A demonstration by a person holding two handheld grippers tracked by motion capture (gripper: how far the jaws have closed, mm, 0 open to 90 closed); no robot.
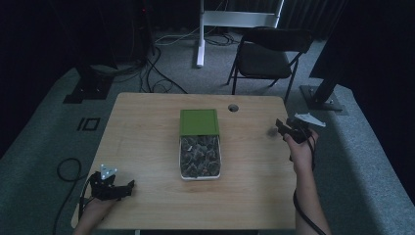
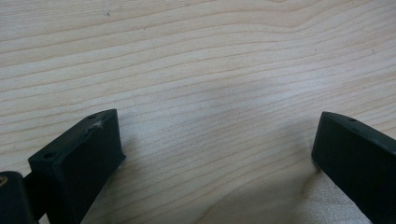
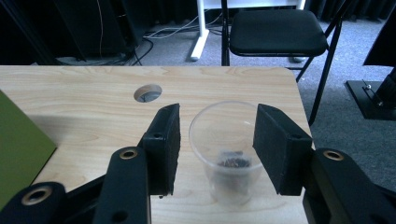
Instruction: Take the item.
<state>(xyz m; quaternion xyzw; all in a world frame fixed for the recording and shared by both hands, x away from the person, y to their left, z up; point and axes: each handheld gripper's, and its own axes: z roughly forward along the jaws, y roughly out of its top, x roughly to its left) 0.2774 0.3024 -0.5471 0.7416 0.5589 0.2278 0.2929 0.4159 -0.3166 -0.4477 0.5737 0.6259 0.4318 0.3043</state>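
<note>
A clear plastic cup (image 3: 219, 135) stands upright on the wooden table (image 1: 147, 147) near its right edge, with a small dark tea bag (image 3: 232, 162) at its bottom. My right gripper (image 3: 217, 112) is open around the cup, with a small gap showing beside the left pad (image 3: 166, 140). From the high view, the right gripper (image 1: 280, 127) points left toward the cup (image 1: 270, 132). My left gripper (image 1: 130, 189) rests near the front left corner. Its jaws stand wide apart, and the left gripper (image 2: 218, 120) is open over bare wood.
A clear tray (image 1: 182, 171) with several dark tea bags sits mid-table, and its green lid (image 1: 198, 122) lies just behind it. The lid's corner (image 3: 18, 140) is left of the right gripper. A cable hole (image 1: 233, 107) is behind, and a black chair (image 1: 266, 56) stands beyond the table.
</note>
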